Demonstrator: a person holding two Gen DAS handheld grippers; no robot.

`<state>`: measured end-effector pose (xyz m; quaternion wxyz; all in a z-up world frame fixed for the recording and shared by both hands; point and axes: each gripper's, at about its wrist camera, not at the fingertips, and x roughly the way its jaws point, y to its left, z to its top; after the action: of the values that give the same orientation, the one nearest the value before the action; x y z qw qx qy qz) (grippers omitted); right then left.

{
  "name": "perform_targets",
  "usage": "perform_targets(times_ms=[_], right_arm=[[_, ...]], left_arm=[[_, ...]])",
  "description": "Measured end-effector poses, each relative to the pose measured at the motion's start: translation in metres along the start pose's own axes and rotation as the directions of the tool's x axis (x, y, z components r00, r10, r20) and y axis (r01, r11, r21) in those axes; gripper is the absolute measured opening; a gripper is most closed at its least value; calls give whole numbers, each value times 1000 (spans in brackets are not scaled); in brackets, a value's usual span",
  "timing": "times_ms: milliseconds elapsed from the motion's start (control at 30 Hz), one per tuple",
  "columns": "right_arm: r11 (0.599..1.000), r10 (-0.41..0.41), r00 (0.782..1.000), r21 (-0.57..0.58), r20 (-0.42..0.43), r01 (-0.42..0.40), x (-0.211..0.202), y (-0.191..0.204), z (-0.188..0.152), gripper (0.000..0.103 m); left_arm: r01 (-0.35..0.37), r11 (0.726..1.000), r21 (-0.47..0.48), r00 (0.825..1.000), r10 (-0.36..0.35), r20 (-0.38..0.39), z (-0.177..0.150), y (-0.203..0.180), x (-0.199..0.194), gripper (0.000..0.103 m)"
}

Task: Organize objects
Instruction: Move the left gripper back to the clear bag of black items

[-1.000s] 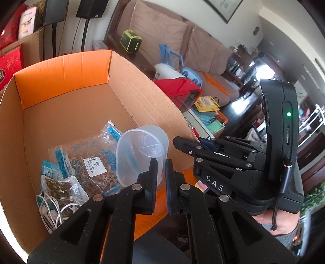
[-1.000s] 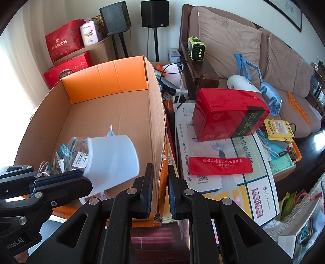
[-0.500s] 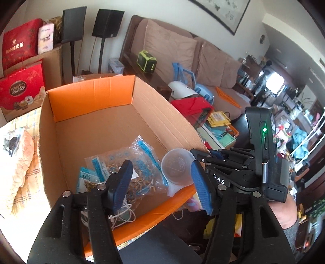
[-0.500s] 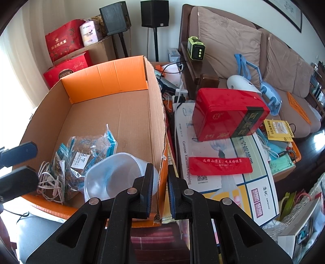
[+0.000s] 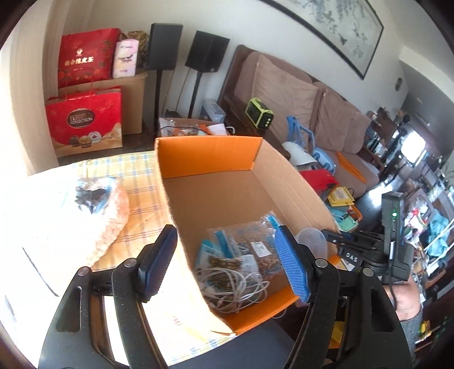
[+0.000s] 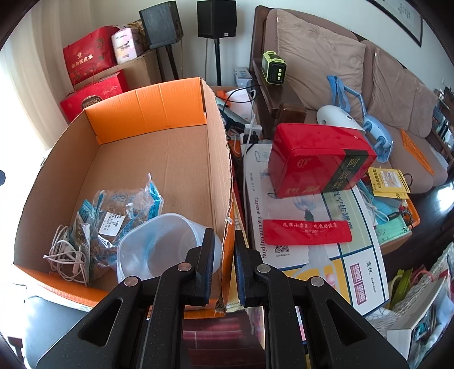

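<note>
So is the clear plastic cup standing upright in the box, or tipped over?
Tipped over. The clear plastic cup lies on its side in the cardboard box, its open mouth facing sideways, against the snack bags.

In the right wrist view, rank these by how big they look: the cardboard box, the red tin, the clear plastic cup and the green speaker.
1. cardboard box
2. red tin
3. clear plastic cup, though its nearness to the camera inflates it
4. green speaker, farthest away

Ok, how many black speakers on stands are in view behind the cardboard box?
2. Both stand against the back wall, side by side: the left speaker next to the stacked gift boxes, the right speaker beside the sofa. None seem hidden.
</note>
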<state>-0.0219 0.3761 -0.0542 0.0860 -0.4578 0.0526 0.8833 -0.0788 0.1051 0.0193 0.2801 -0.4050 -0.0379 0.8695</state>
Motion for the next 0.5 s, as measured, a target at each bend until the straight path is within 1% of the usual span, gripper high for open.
perform_targets(times_ms=[33,100,233,300,367,433,500], right_arm=[[1000,-1,1000,0,0,1,0,-1,0,12],[1000,-2,1000,0,0,2,0,0,0,12],[1000,-2,1000,0,-1,2,1,-1,0,12],[1000,-4,1000,0,-2,4,1,-1,0,12],[1000,-8,1000,-2,-3,8,1,-1,0,12],[1000,-8,1000,-2,-3,8,1,-1,1,12],[1000,-8,1000,-2,-3,8,1,-1,1,12]], left_arm=[[-22,1000,-12,1000,22,3,0,10,-2,70],[-66,997,-45,998,66,12,-2,29,-7,75],[-136,984,-111,990,138,12,-5,67,-13,78],[-165,976,-142,986,169,12,-8,84,-17,89],[-201,963,-178,978,206,12,-11,102,-20,95],[-223,949,-223,973,229,-1,-14,119,-22,97],[-226,940,-255,973,231,-13,-17,134,-22,98]])
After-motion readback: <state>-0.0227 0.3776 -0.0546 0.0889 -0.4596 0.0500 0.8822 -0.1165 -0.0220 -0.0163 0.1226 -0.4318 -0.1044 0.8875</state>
